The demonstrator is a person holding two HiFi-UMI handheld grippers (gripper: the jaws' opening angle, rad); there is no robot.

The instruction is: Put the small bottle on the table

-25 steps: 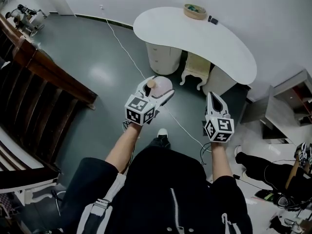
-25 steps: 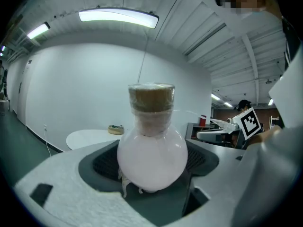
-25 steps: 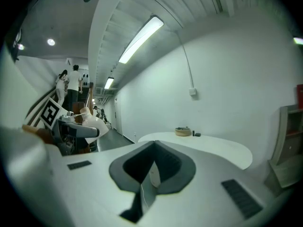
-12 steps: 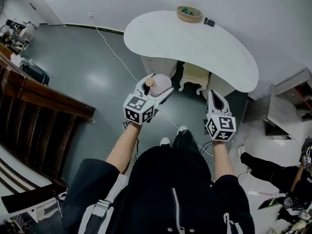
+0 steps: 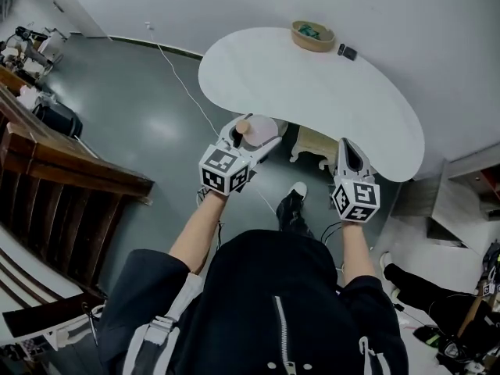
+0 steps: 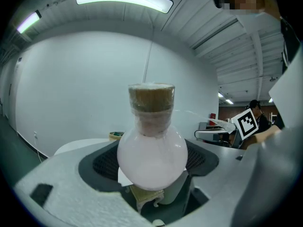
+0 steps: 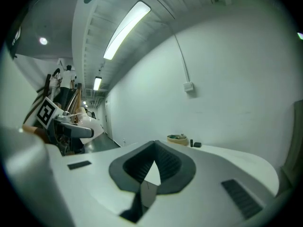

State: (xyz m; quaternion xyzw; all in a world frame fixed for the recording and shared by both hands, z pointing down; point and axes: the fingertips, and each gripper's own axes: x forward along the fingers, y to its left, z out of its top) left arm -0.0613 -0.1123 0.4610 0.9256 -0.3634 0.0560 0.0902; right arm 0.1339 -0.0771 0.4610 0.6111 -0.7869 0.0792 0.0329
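Note:
The small bottle (image 5: 262,129) is a round, pale pink flask with a cork stopper. My left gripper (image 5: 251,131) is shut on its belly and holds it upright in the air, just short of the near edge of the white curved table (image 5: 312,76). In the left gripper view the bottle (image 6: 151,145) fills the space between the dark pads (image 6: 102,162) of the left gripper (image 6: 152,162). My right gripper (image 5: 347,148) is held to the right at the table's edge, shut with nothing in it. In its own view the right gripper (image 7: 152,150) shows jaws that meet.
A tan bowl (image 5: 312,34) and a small dark object (image 5: 348,51) sit at the table's far side. A cream stool (image 5: 316,143) stands under the table. A white cable (image 5: 183,84) runs across the grey floor. A dark wooden railing (image 5: 70,170) is at the left.
The person has stepped forward, so the table's near edge now lies closer to both grippers. The left gripper still holds the bottle and the right stays shut.

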